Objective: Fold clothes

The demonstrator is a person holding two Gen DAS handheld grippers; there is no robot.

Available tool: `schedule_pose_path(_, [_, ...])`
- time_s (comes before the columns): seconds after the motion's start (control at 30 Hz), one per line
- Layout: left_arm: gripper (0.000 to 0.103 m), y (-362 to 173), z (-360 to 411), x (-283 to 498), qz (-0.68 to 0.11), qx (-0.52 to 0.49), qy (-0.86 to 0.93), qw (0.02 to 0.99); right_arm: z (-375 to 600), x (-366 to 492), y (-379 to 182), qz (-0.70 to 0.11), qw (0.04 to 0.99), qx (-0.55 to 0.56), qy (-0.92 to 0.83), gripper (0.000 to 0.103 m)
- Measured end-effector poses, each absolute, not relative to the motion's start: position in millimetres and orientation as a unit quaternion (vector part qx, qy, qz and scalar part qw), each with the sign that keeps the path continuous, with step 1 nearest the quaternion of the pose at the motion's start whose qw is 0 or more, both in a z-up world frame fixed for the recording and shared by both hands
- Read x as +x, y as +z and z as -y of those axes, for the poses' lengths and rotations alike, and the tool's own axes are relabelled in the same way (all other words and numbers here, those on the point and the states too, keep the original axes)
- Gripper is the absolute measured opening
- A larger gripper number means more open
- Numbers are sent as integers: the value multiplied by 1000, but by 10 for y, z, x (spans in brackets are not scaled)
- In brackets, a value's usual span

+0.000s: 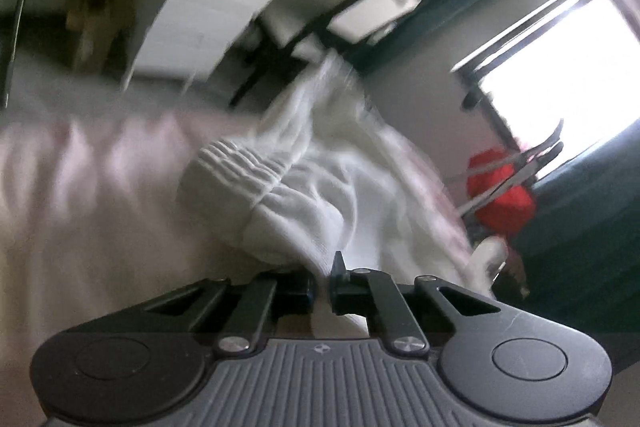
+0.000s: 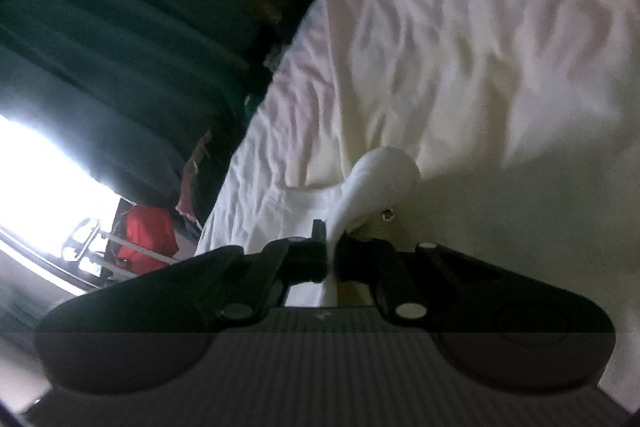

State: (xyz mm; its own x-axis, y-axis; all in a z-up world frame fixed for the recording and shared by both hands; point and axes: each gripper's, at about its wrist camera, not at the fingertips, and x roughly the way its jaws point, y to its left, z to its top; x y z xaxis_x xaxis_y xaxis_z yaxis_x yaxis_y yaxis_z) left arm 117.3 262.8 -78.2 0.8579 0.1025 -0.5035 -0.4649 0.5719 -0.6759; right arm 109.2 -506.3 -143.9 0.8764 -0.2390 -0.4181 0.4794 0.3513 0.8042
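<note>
Both grippers are clenched on cloth. Left gripper [image 1: 320,281], bottom centre of the left wrist view, has its jaws pinched on the edge of a white garment [image 1: 304,187] w/ a ribbed, gathered band. The cloth bunches up directly ahead of the tips and runs toward the upper centre of frame, so its long axis goes roughly away from the tongs, leaning a bit right. It lies on a pale, wrinkled bedsheet [image 1: 80,187].

Right gripper [image 2: 330,247], lower centre of the right wrist view, is clamped on a thin fold of white fabric [image 2: 380,175] that balloons into a rounded lump just above the tips. A small metal eyelet or snap sits beside it at right. Can't tell if this is the same garment as the left one holds; likely, but neither view shows the other gripper.

Judgement: w/ both ends pinched, the next move prob. lifts and spreads the piece over the bed.

Around: dark green curtains [image 2: 100,47], bright window [image 1: 560,75], a red item [image 1: 504,199] on a rack at the right edge, white furniture upper centre. Nothing blocks the sheet ahead. Heavy blur in the left view.
</note>
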Motion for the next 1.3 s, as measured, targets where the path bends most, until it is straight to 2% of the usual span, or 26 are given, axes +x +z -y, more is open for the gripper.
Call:
schedule_pose_path(0.1, [6,-529,-2789,949,-167,-444,155,867,5157,1049,-1370,-91,809,531,-237,5])
schedule_pose_path(0.23, [6,-427,-3034,676,-146,-480,152,851,5291,795,-1287,-78,805,521,-271,5])
schedule_pose_path(0.47, [7,-481,-3078,579,-238,-432,208,845,5202,475,-1162,-138,800,460,-358,6])
schedule_pose_path(0.57, [13,-473,-3018,597,-273,-392,222,850,5223,453,-1234,-176,780,465,-379,8])
schedule_pose_path(0.63, [23,-429,-2942,580,-284,-361,231,858,5248,444,-1267,-186,768,479,-383,11])
schedule_pose_path(0.67, [33,-403,-2897,578,-289,-348,231,862,5259,450,-1269,-190,767,478,-382,12])
schedule_pose_path(0.7, [40,-378,-2853,575,-292,-335,231,866,5250,460,-1235,-194,771,466,-388,21])
schedule_pose_path(0.73, [43,-352,-2811,562,-291,-323,231,870,5210,463,-1190,-195,778,445,-398,39])
schedule_pose_path(0.77, [51,-319,-2753,543,-289,-307,235,876,5156,461,-1142,-190,787,424,-407,52])
schedule_pose_path(0.8, [56,-280,-2693,533,-284,-289,241,882,5113,470,-1079,-178,796,403,-415,75])
schedule_pose_path(0.83, [57,-229,-2614,520,-277,-267,242,891,5072,484,-1020,-164,806,384,-420,86])
schedule_pose_path(0.9, [69,-128,-2420,487,-263,-221,239,908,4993,524,-936,-140,827,352,-416,85])
schedule_pose_path(0.97, [75,-52,-2230,452,-249,-189,224,923,4930,613,-903,-133,856,328,-377,85])
schedule_pose_path(1.13, [80,33,-1671,415,-228,-165,122,952,4854,988,-994,-160,915,270,-253,84])
schedule_pose_path(1.3, [80,-105,-1179,481,-229,-121,43,965,4793,1487,-1145,-211,939,166,-216,83])
